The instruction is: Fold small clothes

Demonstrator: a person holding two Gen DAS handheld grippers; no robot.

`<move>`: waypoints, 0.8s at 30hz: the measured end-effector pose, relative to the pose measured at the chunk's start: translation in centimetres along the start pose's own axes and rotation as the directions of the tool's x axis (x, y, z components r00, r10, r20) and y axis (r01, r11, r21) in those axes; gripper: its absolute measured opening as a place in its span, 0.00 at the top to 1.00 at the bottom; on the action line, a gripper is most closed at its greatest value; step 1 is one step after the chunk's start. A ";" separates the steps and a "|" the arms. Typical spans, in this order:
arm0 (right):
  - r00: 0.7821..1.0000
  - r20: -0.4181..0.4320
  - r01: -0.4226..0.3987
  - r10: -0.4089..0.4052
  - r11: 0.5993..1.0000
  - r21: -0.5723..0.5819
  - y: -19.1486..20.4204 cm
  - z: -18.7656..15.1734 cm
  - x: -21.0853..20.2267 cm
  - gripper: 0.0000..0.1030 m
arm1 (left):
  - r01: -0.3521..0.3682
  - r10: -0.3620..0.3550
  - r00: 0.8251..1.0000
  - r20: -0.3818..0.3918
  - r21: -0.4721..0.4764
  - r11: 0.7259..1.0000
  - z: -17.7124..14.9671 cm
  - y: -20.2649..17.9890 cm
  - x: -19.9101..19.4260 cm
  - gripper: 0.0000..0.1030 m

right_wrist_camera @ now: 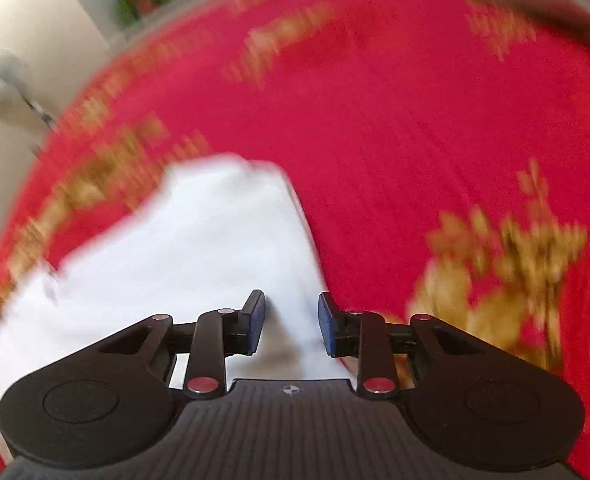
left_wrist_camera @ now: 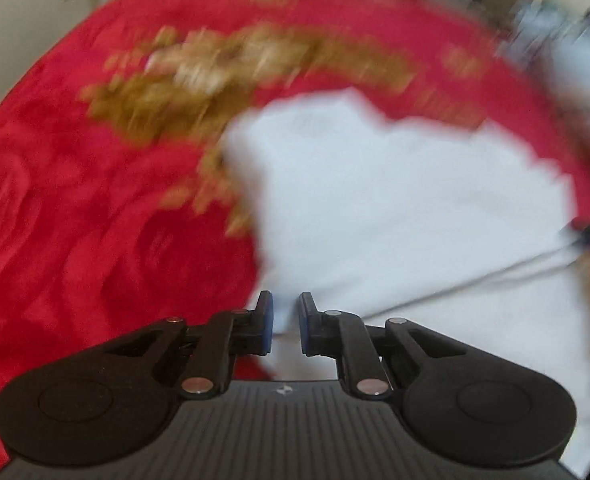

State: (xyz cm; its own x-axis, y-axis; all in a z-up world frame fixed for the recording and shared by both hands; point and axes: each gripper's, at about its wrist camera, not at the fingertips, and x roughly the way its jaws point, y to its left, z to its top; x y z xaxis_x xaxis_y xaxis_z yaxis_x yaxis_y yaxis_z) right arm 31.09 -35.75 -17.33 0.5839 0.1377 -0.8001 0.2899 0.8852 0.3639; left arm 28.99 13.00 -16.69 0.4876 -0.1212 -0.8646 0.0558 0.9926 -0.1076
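Gripping the white garment's edges for a fold

Left gripper (left_wrist_camera: 285,326) jaws pinch the white garment (left_wrist_camera: 395,208); right gripper (right_wrist_camera: 291,326) jaws stand open astride its edge. Close squarely, lift evenly.

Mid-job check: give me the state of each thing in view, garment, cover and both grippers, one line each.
White garment: spread on the cover, not yet folded up, one crease across it.
Red cover: lying flat under the garment.
Left gripper: jaws narrow, a garment edge between the pads; grip unclear.
Right gripper: open over a garment edge, pads apart from the cloth.
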 end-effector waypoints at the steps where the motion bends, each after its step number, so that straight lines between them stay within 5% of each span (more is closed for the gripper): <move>1: 1.000 0.019 -0.013 0.013 1.000 0.019 -0.1 0.1 -0.4 0.61 | 0.009 -0.009 1.000 0.015 -0.002 1.000 0.1 0.2 -0.3 0.86; 5: 0.995 0.094 -0.020 0.025 0.999 -0.051 0.3 -0.2 -1.6 0.61 | 0.064 -0.058 0.988 0.142 -0.041 0.997 0.1 0.4 -2.3 0.74; 8: 1.000 0.005 -0.004 0.004 0.999 0.053 -1.4 -1.7 -1.6 0.61 | -0.059 0.059 0.996 0.062 -0.006 0.998 -1.0 -0.7 -1.0 0.69; 10: 0.999 0.033 -0.033 0.032 0.998 0.056 -1.3 -2.2 -4.4 0.60 | -0.075 0.071 0.989 0.129 0.022 0.997 -1.3 -1.8 -3.0 0.68; 13: 0.983 0.166 -0.055 0.073 0.992 -0.110 0.2 -3.1 -10.7 0.60 | -0.037 0.031 0.960 0.279 0.013 0.999 -2.0 -2.7 -8.3 0.62; 16: 0.955 0.271 -0.070 0.118 0.981 -0.181 -0.1 -3.9 -16.8 0.60 | -0.045 0.039 0.929 0.369 0.007 0.999 -3.2 -4.1 -12.4 0.44; 21: 0.935 0.315 -0.090 0.164 0.968 -0.236 -2.5 -7.1 -23.6 0.53 | -0.005 -0.020 0.891 0.453 0.056 0.998 -8.8 -7.3 -19.1 0.28; 24: 0.941 0.301 -0.081 0.153 0.967 -0.241 -5.0 -9.6 -25.3 0.50 | -0.005 -0.016 0.892 0.452 0.046 0.999 -13.4 -8.5 -20.5 0.27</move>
State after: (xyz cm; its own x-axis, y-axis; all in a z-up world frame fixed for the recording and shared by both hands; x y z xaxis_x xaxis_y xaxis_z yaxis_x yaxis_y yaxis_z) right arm 7.63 -39.39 -3.45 0.8221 0.1318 -0.5538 0.0504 0.9522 0.3014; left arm 6.87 7.00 -4.63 0.8281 -0.1221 -0.5472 0.0932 0.9924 -0.0805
